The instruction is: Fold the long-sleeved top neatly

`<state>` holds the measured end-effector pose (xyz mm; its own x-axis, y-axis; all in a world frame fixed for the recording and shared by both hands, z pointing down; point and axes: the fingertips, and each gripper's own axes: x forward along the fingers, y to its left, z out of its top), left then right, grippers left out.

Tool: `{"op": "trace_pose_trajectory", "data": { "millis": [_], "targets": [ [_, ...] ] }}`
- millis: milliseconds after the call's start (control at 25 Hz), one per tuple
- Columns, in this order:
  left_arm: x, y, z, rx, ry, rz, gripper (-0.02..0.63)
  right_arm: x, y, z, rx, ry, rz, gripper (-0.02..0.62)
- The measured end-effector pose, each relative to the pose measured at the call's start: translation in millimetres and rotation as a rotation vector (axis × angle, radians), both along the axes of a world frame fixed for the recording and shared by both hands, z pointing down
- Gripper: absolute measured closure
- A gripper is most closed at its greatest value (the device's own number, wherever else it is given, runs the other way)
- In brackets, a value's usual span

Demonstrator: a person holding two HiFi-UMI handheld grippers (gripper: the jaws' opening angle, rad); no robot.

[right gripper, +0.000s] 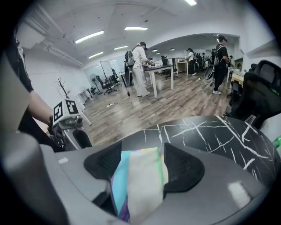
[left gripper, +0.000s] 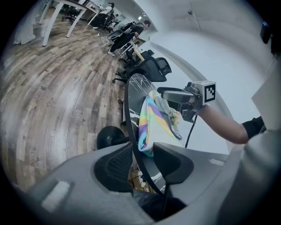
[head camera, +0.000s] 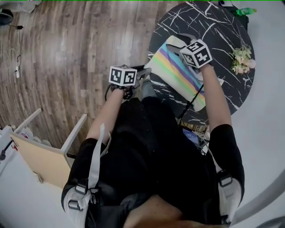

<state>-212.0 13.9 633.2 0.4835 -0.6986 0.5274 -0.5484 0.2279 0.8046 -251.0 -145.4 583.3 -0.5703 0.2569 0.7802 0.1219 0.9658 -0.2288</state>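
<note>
The long-sleeved top (head camera: 178,73), striped in pastel rainbow colours, lies folded on the round black marble table (head camera: 222,31), with one edge draped over the rim near me. My right gripper (head camera: 178,43) hovers over the top's far end. In the right gripper view its jaws (right gripper: 140,165) stand wide, and the top's fabric (right gripper: 138,176) shows in the gap without the pads pressing on it. My left gripper (head camera: 141,79) waits at the table's left edge. Its jaws (left gripper: 142,160) are parted and hold nothing, and beyond them hangs the top's edge (left gripper: 151,123).
A small bunch of flowers (head camera: 242,60) and a green bottle (head camera: 245,11) sit on the table's far side. A wooden board and frame (head camera: 40,160) stand on the wood floor at my left. Office chairs (left gripper: 153,66) and standing people (right gripper: 140,70) are farther off.
</note>
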Motion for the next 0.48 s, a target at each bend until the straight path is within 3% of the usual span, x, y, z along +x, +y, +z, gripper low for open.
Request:
{"op": "trace_pose_trajectory", "data": {
  "millis": [160,360,480],
  "targets": [
    [-3.0,-2.1,-3.9,0.022,0.017,-0.044,0.449,-5.5,-19.7,5.0,-0.061,0.018,0.035,0.310],
    [-2.7,-7.3,6.8,0.004,0.006,-0.050,0.448,-1.4,-21.8,40.0,-0.013,0.123,-0.017,0.315],
    [0.9,-6.9,9.5,-0.008,0.006,-0.053,0.449,-0.8,-11.4,49.0,0.029,0.137,-0.037,0.369]
  ]
}}
